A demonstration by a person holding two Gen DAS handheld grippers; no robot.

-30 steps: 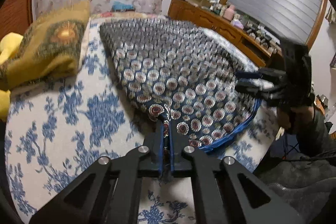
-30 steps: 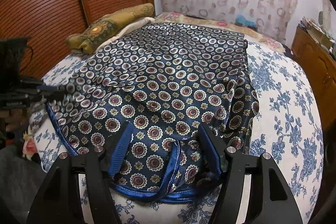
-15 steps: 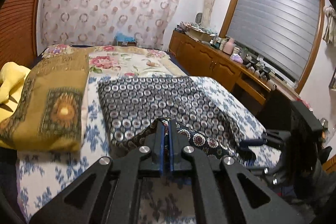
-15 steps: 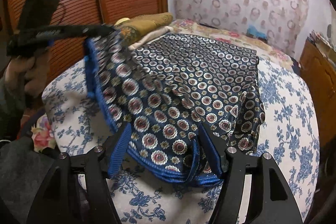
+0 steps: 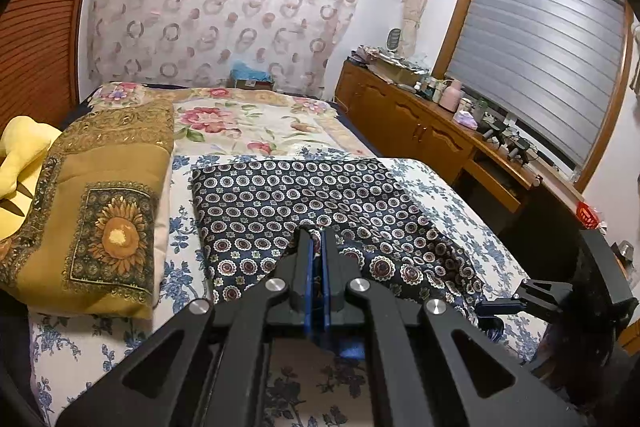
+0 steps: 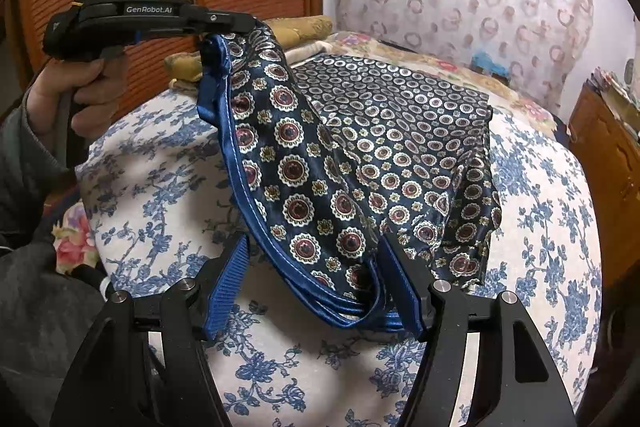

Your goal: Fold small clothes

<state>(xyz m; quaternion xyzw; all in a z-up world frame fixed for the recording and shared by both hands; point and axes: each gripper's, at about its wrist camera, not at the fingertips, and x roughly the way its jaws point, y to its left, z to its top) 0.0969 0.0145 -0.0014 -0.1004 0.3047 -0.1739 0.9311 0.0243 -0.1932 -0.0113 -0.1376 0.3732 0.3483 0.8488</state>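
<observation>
Draping navy medallion-print garment (image 6: 360,155), blue-trimmed, corner lifted.

Only one readable text: "GenRobot.AI" in pale letters on the black side of my left hand-held gripper (image 6: 224,27), seen from the right wrist view. Small logo mark at its rear end, too small to read. Nothing else legible.

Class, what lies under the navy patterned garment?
The navy patterned garment lies on the blue floral bedsheet, visible around it. Anything beneath its flat part is covered.
</observation>
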